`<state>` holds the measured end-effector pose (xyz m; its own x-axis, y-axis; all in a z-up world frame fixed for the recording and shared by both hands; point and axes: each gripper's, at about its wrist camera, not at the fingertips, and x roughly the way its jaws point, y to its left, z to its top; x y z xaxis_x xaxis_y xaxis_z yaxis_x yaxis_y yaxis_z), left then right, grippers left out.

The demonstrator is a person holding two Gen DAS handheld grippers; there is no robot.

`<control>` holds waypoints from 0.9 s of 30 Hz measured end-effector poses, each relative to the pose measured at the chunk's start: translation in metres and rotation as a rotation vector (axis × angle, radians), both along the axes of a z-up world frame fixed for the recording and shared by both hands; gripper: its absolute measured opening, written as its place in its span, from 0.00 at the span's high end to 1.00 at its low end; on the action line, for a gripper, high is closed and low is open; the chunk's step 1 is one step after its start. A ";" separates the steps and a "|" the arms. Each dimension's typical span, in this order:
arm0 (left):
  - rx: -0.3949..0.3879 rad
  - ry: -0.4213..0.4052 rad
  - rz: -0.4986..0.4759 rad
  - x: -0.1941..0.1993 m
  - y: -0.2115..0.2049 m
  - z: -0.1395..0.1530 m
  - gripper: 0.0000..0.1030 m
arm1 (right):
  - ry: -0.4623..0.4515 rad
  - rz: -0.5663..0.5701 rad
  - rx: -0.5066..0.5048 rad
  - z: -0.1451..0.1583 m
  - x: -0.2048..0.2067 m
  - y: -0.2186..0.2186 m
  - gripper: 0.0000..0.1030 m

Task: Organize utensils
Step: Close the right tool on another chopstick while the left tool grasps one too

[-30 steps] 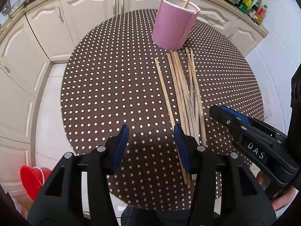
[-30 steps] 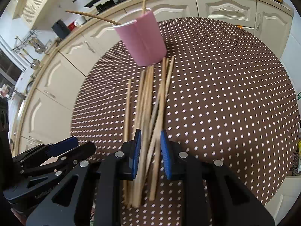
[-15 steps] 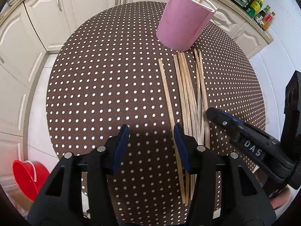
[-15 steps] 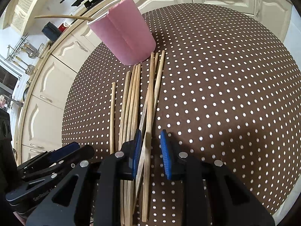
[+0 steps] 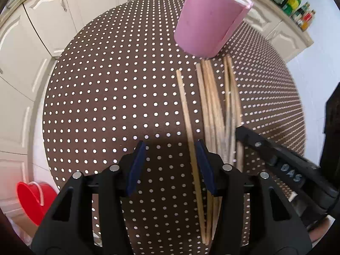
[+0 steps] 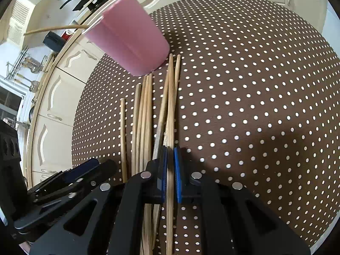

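Two chopsticks already stand in the pink cup [image 6: 129,46] at the far side of the round dotted table [image 6: 255,85]; the rest, a loose bundle of chopsticks [image 6: 144,114], lie flat on the cloth just in front of the cup, their far tips near its base.

Right gripper [image 6: 170,170]: jaws have just been closing and are now clenched on one chopstick [image 6: 170,106], the long one whose far tip lies close to the cup's base.

Left gripper [image 5: 167,165]: released, jaws spread about halfway, nothing between the pads; a lone chopstick [image 5: 186,114] runs just inside its right finger.

Risks, as judged:
- The held stick crosses a neighbour near the jaws, so lifting may drag or roll that neighbour and scatter the bundle.
- The grip sits toward the near end, leaving a long free length; the stick may pivot in the pads and droop when raised.
- The far tip lies close to the cup; a careless swing could knock the cup, which is light and already carries leaning sticks.
- The two grippers are near each other and could collide.

Change from a second ago: both grippers are lower and closer to the bundle; the right jaws, then apart around several sticks, are shut on a single one.
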<state>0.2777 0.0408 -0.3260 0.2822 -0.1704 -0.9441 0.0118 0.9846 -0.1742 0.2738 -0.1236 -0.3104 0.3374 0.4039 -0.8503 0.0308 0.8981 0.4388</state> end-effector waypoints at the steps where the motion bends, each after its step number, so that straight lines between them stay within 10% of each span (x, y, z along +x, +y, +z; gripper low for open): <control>1: 0.005 0.004 -0.002 0.003 -0.001 -0.001 0.52 | 0.001 -0.001 -0.004 0.001 0.000 -0.001 0.94; 20: 0.181 0.078 0.099 0.060 -0.042 -0.014 0.52 | 0.034 -0.071 -0.069 0.005 -0.005 -0.034 0.94; 27: 0.110 0.089 0.091 0.073 -0.040 -0.004 0.89 | 0.048 -0.028 -0.221 0.011 0.008 -0.016 0.93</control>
<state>0.3511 0.0011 -0.3300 0.2057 -0.0426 -0.9777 -0.0894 0.9941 -0.0621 0.2821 -0.1396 -0.2998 0.3026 0.1969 -0.9326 0.0737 0.9707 0.2288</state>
